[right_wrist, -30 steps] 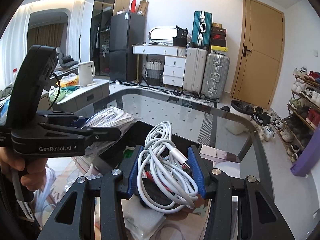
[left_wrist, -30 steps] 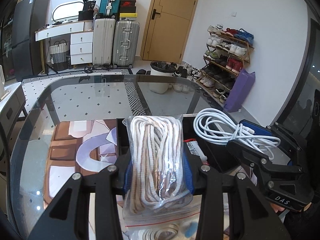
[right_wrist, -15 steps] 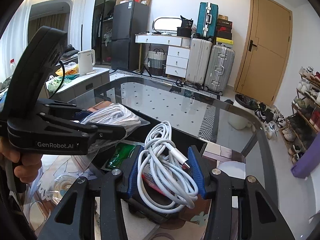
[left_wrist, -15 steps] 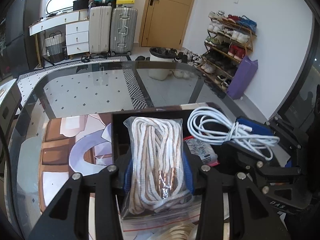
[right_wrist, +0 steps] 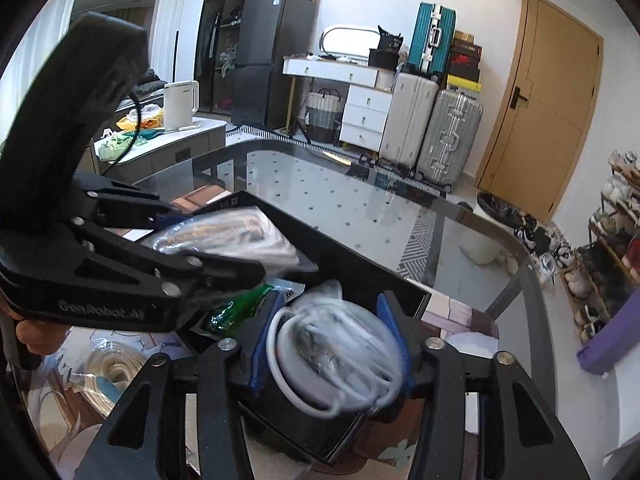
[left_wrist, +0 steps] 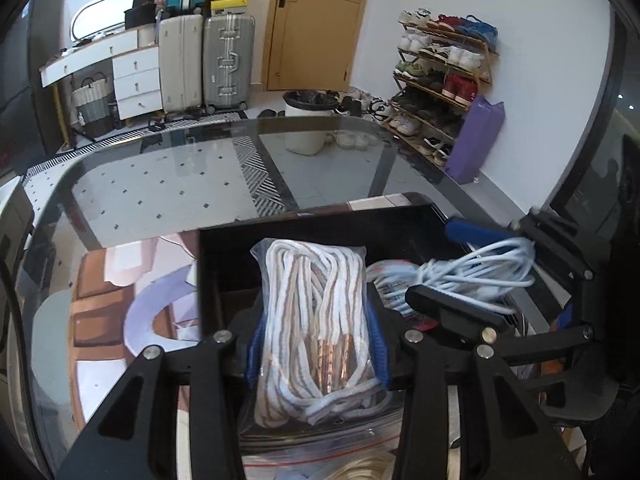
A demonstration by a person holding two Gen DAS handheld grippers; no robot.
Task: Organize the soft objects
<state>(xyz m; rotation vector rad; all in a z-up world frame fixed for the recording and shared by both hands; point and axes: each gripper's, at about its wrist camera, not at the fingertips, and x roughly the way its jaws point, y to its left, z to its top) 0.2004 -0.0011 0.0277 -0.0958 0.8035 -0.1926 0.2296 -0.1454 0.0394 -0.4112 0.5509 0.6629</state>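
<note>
Fingers (left_wrist: 376,344) of both grippers clamped: left on bagged rope (left_wrist: 316,320), right on white cable (right_wrist: 336,344).

Tray (left_wrist: 280,236): on glass table (left_wrist: 168,184), near edge.
Bagged rope (left_wrist: 316,320): over tray, left part, between left gripper (left_wrist: 316,344) pads.
Cable coil (right_wrist: 336,352): right of rope, over tray, in right gripper (right_wrist: 332,356).
Suitcases (left_wrist: 208,64): behind table, at wall.
Shoe rack (left_wrist: 440,76): right.

Suitcases (left_wrist: 208,62), shoe rack (left_wrist: 442,80), kettle (right_wrist: 182,104)
</note>
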